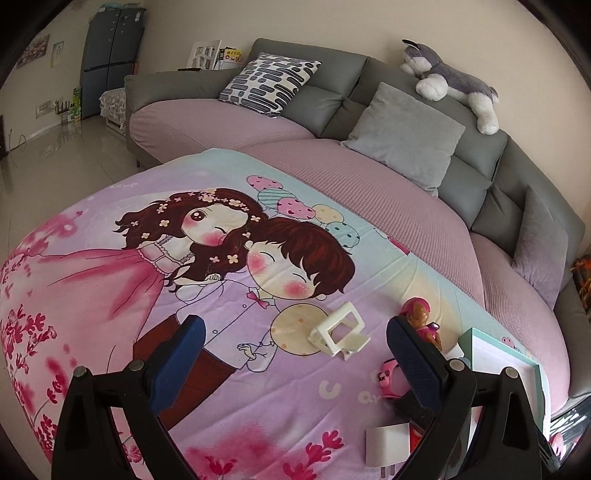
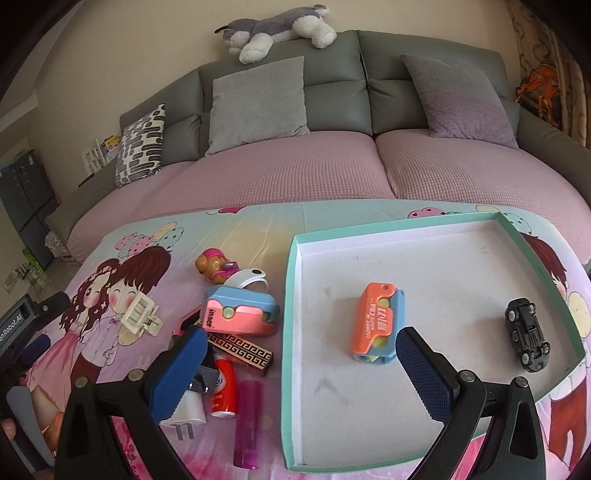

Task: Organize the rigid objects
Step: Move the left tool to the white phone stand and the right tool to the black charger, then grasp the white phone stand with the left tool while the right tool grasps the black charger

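The right claw is spread wide and grips nothing; it hangs over the near-left edge of the tray, a shallow teal-rimmed box lid lying on the cartoon cloth. Just ahead of its right finger, inside the tray, lies the orange cutter, and farther right, near the tray's right wall, the black car — the two well apart. To the left of this claw, outside the tray, sits a loose heap: the pink cutter with a white band and a pup toy behind it, a patterned bar in front, then a red tube, a purple tube and a white plug partly hidden under the left finger. A cream clip lies farther left, apart from the heap. The left claw is also spread with nothing between its fingers, low over the cloth. The clip lies just ahead, between the fingers' line; the pup toy stands beside the right finger, the plug near it and below, and a corner of the tray shows to its right. Beyond the cloth stands a grey sofa with a plush dog on its back.
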{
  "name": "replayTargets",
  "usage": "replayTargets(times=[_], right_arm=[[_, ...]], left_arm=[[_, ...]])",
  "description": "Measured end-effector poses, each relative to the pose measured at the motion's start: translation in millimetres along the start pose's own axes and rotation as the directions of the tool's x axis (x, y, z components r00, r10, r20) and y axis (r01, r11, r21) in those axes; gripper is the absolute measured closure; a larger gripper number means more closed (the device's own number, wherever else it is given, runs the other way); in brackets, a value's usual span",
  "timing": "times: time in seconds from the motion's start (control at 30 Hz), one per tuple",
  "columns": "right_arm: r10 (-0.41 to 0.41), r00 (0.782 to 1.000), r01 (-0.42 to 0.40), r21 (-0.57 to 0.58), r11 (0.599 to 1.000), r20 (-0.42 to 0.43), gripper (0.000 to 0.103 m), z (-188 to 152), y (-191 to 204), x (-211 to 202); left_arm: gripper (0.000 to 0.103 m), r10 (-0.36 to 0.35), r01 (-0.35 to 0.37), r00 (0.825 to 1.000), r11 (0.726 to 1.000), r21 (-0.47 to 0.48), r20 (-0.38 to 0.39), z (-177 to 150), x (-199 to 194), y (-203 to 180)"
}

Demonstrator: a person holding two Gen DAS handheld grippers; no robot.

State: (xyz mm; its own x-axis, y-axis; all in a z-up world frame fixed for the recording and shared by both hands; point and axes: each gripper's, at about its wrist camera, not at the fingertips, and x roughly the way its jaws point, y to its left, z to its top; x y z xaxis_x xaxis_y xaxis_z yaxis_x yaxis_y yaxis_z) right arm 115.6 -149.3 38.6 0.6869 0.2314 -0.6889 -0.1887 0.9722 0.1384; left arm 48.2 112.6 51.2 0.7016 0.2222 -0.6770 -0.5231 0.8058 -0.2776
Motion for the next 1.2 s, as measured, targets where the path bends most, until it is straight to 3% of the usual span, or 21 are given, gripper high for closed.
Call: replayTargets(times=[0.23, 0.43, 0.6, 0.87, 1.2], right_arm=[[0.083, 0.996, -0.086, -0.094, 0.992, -0.035, 0.000, -10.1, 45.6, 13.6], [0.115, 0.990, -0.124, -0.125, 0.984, -0.082, 0.000, -19.1, 68.2, 28.7], [0.093, 0.989, -0.111, -0.156, 0.981, -0.117, 0.014, -24.6, 74.5, 38.2], [0.063, 0.988, -0.089, -0.183, 0.979, -0.145, 0.030, -28.7, 79.1, 46.7], [0.095, 0.983, -0.122, -0.172, 0.978, -0.157, 0.047, -29.2, 81.4, 49.9]], left_arm=[[0.004, 0.060, -0.059, 0.998, 0.998, 0.010, -0.018, -1.2, 11.6, 14.5], [0.004, 0.068, -0.068, 0.997, 0.998, 0.006, -0.041, -2.8, 19.8, 21.3], [0.004, 0.099, -0.097, 0.992, 0.995, 0.026, -0.078, -7.2, 32.1, 24.0], [0.004, 0.077, -0.071, 0.989, 0.996, 0.051, -0.127, -8.3, 52.2, 16.2], [0.004, -0.013, 0.043, 0.977, 0.989, 0.138, -0.214, -8.7, 78.2, -21.6]])
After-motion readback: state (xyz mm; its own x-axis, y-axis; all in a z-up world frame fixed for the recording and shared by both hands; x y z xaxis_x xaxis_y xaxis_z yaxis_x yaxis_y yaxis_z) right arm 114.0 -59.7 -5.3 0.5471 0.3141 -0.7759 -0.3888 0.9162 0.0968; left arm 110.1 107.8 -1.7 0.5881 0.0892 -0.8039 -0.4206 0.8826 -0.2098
